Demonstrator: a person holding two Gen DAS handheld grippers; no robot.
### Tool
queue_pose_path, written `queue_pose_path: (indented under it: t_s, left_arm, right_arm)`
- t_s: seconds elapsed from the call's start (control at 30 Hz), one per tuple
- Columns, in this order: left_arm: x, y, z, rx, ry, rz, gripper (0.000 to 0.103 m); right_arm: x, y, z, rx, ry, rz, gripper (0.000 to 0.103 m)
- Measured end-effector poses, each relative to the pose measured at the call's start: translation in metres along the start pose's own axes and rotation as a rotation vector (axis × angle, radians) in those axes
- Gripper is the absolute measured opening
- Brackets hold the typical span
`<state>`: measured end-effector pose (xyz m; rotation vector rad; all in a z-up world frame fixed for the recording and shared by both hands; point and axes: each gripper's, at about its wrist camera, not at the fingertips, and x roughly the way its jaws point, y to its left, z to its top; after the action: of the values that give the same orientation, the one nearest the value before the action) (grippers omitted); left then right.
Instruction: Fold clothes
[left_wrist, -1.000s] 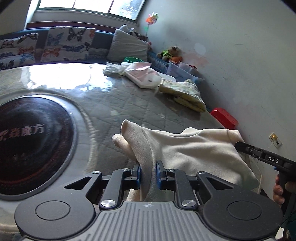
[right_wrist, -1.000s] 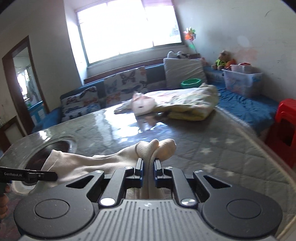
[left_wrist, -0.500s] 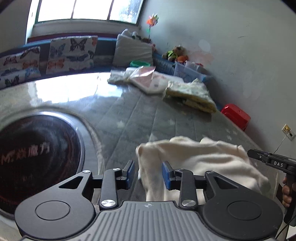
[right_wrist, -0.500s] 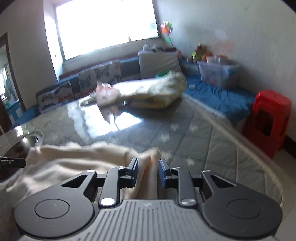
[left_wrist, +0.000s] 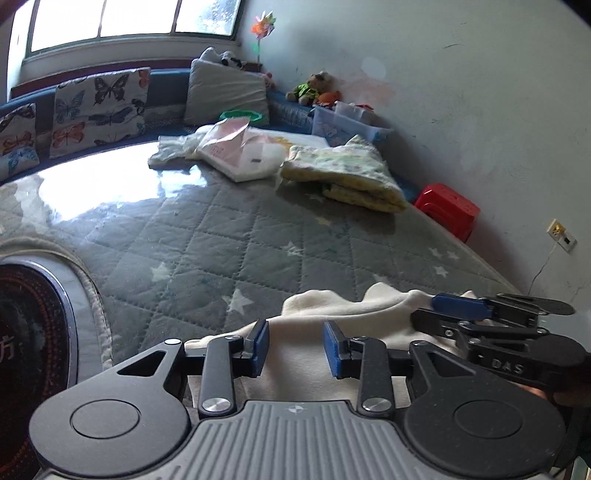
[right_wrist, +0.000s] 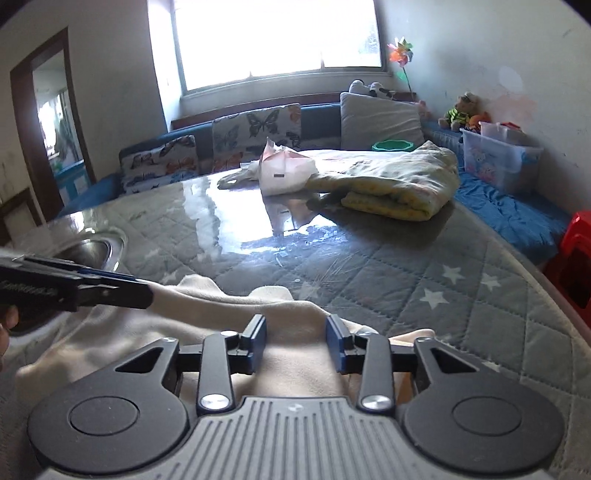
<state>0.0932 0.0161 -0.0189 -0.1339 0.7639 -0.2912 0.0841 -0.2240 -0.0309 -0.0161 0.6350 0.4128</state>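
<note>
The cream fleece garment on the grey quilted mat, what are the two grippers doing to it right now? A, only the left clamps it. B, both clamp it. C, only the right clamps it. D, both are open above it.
D: the left gripper and the right gripper each show a wide gap between blue pads, with the cream fleece garment lying loose on the grey quilted mat.

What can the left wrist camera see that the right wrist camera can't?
Only the left wrist view shows the wall socket and the dark round disc with writing on it. Only the right wrist view shows the doorway and the metal bowl. Both show the cream garment lying on the grey quilted cover, the folded yellow blanket, the red stool, and the open left gripper and open right gripper.
</note>
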Motion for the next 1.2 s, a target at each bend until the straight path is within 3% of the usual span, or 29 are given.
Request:
queue_pose_path:
  t_s: [0.1, 0.2, 0.4, 0.57, 0.77, 0.93, 1.2]
  left_arm:
    - [0.001, 0.002, -0.001, -0.027, -0.006, 0.004, 0.036]
    - [0.002, -0.004, 0.002, -0.006, -0.01, 0.014, 0.038]
    - [0.006, -0.016, 0.007, 0.037, -0.028, 0.028, 0.044]
    - [0.016, -0.027, 0.008, 0.106, -0.022, 0.058, 0.044]
    - [0.028, -0.023, 0.009, 0.091, -0.005, 0.075, 0.045]
    - [0.022, -0.023, 0.01, 0.076, -0.007, 0.073, 0.047]
    - [-0.004, -0.034, 0.002, 0.066, -0.022, 0.067, 0.057]
  right_arm:
    - [-0.002, 0.0, 0.0, 0.001, -0.002, -0.003, 0.042]
    - [-0.005, 0.003, 0.002, -0.011, -0.008, 0.003, 0.052]
    - [0.007, 0.016, 0.009, -0.015, 0.008, -0.028, 0.058]
    - [0.015, 0.022, 0.01, -0.04, 0.014, -0.046, 0.059]
    - [0.017, 0.015, 0.011, -0.007, 0.027, -0.034, 0.062]
    - [0.002, 0.017, 0.01, -0.012, -0.003, -0.028, 0.063]
    - [-0.03, 0.027, -0.001, -0.038, -0.027, -0.032, 0.073]
